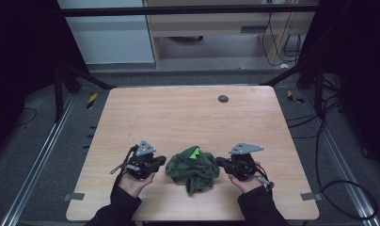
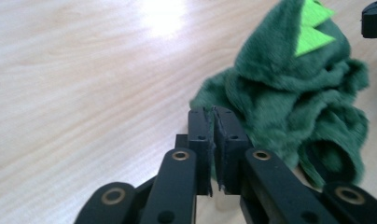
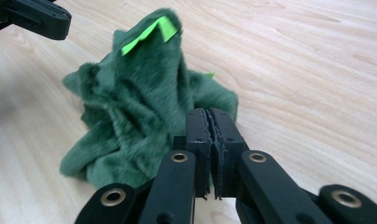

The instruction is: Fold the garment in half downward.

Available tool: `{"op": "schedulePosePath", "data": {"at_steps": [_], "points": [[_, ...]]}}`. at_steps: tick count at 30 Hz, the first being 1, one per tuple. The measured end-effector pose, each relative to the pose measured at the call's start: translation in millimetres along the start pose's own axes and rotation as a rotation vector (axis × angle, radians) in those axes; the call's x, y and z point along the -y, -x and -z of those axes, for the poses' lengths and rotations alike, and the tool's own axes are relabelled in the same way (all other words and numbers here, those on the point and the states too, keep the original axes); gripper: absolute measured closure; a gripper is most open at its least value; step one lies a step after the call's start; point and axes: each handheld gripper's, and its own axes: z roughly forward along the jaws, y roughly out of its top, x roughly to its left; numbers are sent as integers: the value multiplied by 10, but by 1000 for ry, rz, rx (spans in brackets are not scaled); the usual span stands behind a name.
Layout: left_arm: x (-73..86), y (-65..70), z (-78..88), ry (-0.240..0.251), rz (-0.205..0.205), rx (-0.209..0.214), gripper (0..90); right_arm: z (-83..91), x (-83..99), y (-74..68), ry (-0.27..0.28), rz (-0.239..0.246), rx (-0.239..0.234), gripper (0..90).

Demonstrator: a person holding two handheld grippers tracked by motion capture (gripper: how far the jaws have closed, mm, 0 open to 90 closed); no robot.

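A crumpled dark-green plush garment is seen bunched up on the near-centre of the wooden table, w/ bright lime-green triangular spikes showing at its top. A loose flap is hung toward the table's near edge.

The left gripper is held just beside the garment's left edge; its jaws are seen pressed together in the left gripper view, w/ no cloth clearly caught between them, though the plush sits right behind the tips. The right gripper is placed at the garment's right edge, approx. level w/ the other; in the right gripper view its jaws are likewise clamped flat on each other, fabric lying just beyond, nothing visibly pinched.

Both tools are gripped from below by hands in dark sleeves. A dark round spot is seen on the far part of the table, well apart from the garment.
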Motion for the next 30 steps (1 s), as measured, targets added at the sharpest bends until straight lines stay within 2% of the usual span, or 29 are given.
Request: {"op": "schedulePosePath", "data": {"at_steps": [10, 16, 19, 24, 30], "points": [[-177, -47, -214, 11, 3, -11, 896, -124, -141, 42, 24, 4, 15, 900], [-281, -48, -418, 6, 10, 24, 897, -332, -229, 40, 21, 0, 4, 900], [-274, -31, -554, -24, -7, 42, 897, -403, -225, 32, 8, 5, -2, 899], [-241, -5, -611, -45, -26, 58, 897, -469, -189, 17, -9, 11, -16, 899], [-208, 47, -563, -45, -49, 84, 897, -479, -171, -47, -19, 21, -33, 898]]}}
